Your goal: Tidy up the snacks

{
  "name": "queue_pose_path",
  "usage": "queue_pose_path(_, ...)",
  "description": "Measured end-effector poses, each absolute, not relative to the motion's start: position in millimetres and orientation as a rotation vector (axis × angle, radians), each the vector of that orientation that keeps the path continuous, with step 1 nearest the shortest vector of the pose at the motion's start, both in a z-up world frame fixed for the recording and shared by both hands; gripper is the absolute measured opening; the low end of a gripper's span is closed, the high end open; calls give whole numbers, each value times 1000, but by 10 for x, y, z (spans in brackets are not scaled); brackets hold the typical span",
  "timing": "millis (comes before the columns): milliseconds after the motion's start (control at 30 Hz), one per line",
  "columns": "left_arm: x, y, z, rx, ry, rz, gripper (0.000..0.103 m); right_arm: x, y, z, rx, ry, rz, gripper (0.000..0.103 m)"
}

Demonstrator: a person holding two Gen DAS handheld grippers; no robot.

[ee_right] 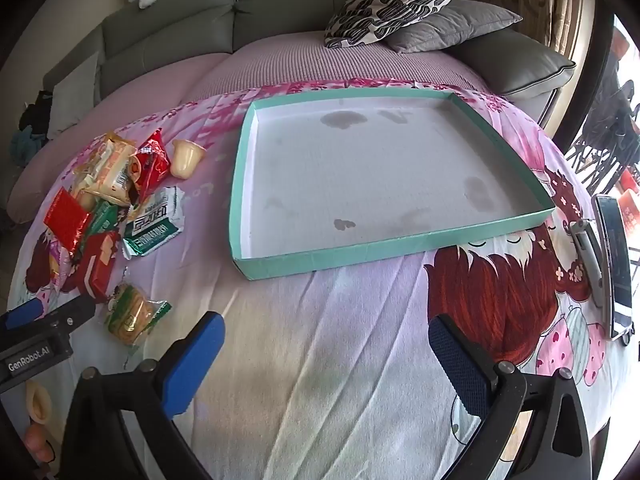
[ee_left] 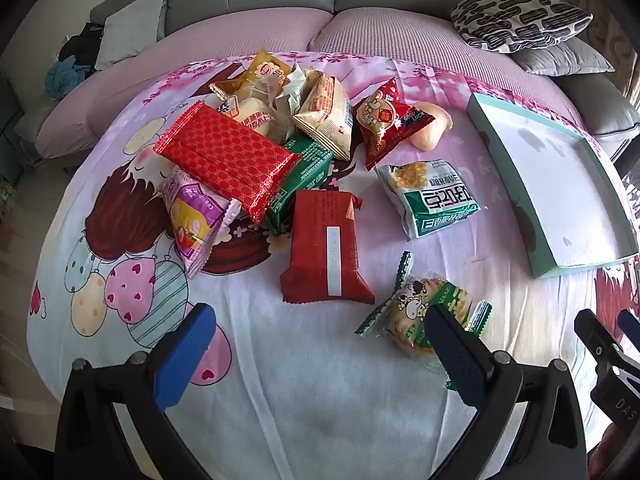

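Snacks: a pile of wrapped packets (ee_left: 256, 152) is heaped on a cartoon-print sheet (ee_left: 320, 380); a green-and-white packet (ee_left: 436, 196) and a green biscuit packet (ee_left: 416, 320) lie apart from it
Tray: a shallow teal-rimmed box (ee_right: 400, 246) is set on the sheet, well apart from the pile
Left gripper (ee_left: 320, 360): jaws spread wide, nothing between them; held above bare sheet, near the biscuit packet
Right gripper (ee_right: 326, 364): jaws spread wide, nothing gripped; held near the box's front rim
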State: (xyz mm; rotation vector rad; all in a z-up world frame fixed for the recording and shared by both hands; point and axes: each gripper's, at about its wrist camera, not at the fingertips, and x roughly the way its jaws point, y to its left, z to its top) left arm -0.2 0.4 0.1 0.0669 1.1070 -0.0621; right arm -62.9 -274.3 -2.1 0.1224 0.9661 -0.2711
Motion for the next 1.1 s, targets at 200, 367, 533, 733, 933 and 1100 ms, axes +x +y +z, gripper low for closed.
queue_pose_path(200,10,9,1,70,1112,-57,103,-627,-2745,-24,123,970,-269,103)
queue_pose_path(367,-2,-27,32,72,1102,-56,103,-634,-2733,-36,123,972,-269,103)
queue_pose_path(533,-16,-3,18,66,1093,-60,103,-617,-2718,-46,122,975,-269,103)
queue_pose_path(733,-40,-2,22,67,1088,-67,103,-638,-2709,-48,121,976,-268,103)
queue_pose_path(933,-37,-1,29,66,1090,-68,103,-635,-2711,-50,120,977,-268,103)
queue_pose_path(1100,-43,1,33,67,1089,-70,103,-633,-2710,-50,121,978,-268,103)
